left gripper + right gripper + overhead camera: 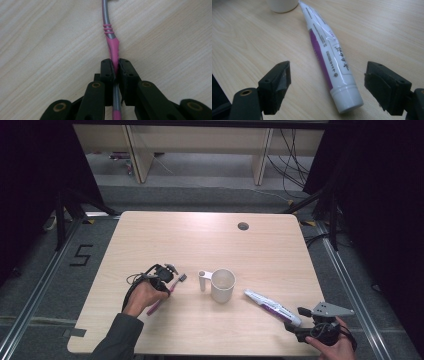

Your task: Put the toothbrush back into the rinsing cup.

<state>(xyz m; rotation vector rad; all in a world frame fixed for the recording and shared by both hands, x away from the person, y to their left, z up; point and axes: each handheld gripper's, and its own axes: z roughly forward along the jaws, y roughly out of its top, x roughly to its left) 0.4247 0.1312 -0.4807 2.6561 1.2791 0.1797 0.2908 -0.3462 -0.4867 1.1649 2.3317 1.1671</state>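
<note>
From above, the white mug (223, 285) stands near the middle of the pale wooden table (200, 240), its handle turned toward the person's left. Just left of the mug lies the pink and grey toothbrush (166, 295), its bristled head nearest the mug's handle, and the left gripper (167, 279) sits right over its handle, with the left hand (145, 296) behind it. To the right of the mug, near but not touching it, a white and purple toothpaste tube (272, 307) lies slantwise, cap end away from the mug; the right gripper (296, 321) waits at that cap end, held in the right hand (332, 347)

Along the left gripper (115, 68), the two black jaws are pressed together on the toothbrush (112, 47), pinching the pink part of its handle, with the grey neck running on past them

Along the right gripper (327, 77), the jaws stand wide apart, one either side of the toothpaste tube (327, 52), neither touching it. The cap points back between them, and the tube's far end lies just beside the mug (283, 5)
</note>
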